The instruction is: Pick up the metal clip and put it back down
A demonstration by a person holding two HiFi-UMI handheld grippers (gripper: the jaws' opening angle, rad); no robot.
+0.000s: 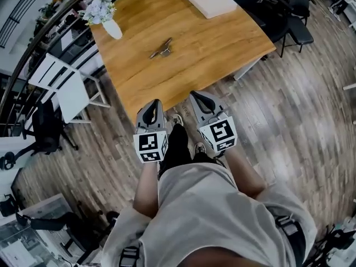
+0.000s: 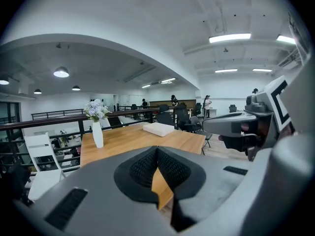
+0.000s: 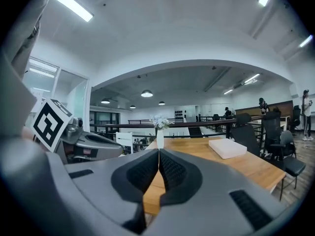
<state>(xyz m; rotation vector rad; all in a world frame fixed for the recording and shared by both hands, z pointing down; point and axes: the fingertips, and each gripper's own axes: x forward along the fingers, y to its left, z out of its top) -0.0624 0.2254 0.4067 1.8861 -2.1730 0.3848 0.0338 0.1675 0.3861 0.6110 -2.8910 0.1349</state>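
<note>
Left gripper (image 1: 151, 104) and right gripper (image 1: 196, 97), jaws closed, empty, before table (image 1: 222, 43) with metal clip (image 1: 162, 48).

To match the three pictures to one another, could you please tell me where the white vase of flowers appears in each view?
Head view: the white vase is at upper left, on a corner of the wooden table.
Left gripper view: left of centre, on the table's left side.
Right gripper view: near the centre, at the table's far end.
Shared landmark: the flat white box, right of the vase in every view.
</note>
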